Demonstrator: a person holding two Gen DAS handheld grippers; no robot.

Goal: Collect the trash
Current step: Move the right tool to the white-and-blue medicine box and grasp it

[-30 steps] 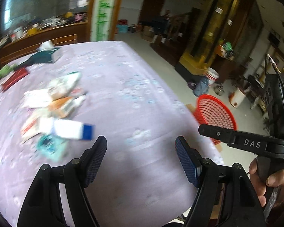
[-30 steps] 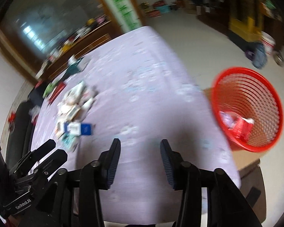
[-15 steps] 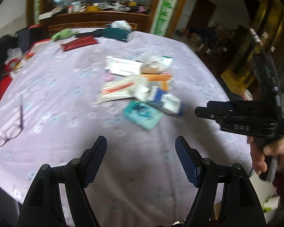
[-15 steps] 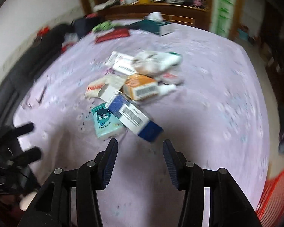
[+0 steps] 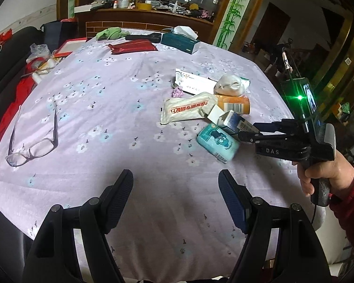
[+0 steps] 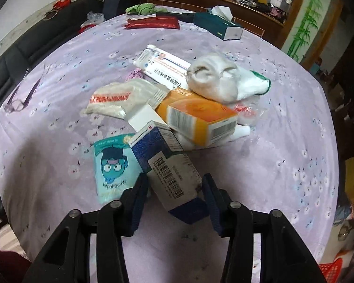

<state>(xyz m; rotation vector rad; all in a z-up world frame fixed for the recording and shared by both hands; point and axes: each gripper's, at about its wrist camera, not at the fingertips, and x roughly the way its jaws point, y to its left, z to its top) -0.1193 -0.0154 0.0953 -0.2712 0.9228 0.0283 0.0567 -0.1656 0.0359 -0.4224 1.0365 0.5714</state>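
Note:
A pile of trash lies on the lilac flowered tablecloth (image 5: 101,99): a blue-and-white barcode box (image 6: 170,172), a teal cartoon packet (image 6: 113,165), an orange box (image 6: 198,115), a white pouch with red print (image 5: 186,109), a long white box (image 6: 165,67) and a crumpled white cloth (image 6: 212,82). My right gripper (image 6: 174,188) is open, low over the table, its fingers standing either side of the near end of the blue-and-white box. My left gripper (image 5: 175,188) is open and empty over bare cloth, short of the pile. A sliver of red basket (image 6: 331,267) shows past the table's edge.
A pair of glasses (image 5: 33,146) lies near the table's left edge. At the far side are a teal tissue box (image 5: 179,42), a red pouch (image 5: 132,47) and a green cloth (image 5: 111,33). A hand (image 5: 323,174) holds the right gripper (image 5: 246,132). A dark sofa runs along the left.
Both views have swung from the red basket side back to the trash pile. The right gripper has closed in until the blue-and-white box sits between its still-open fingers.

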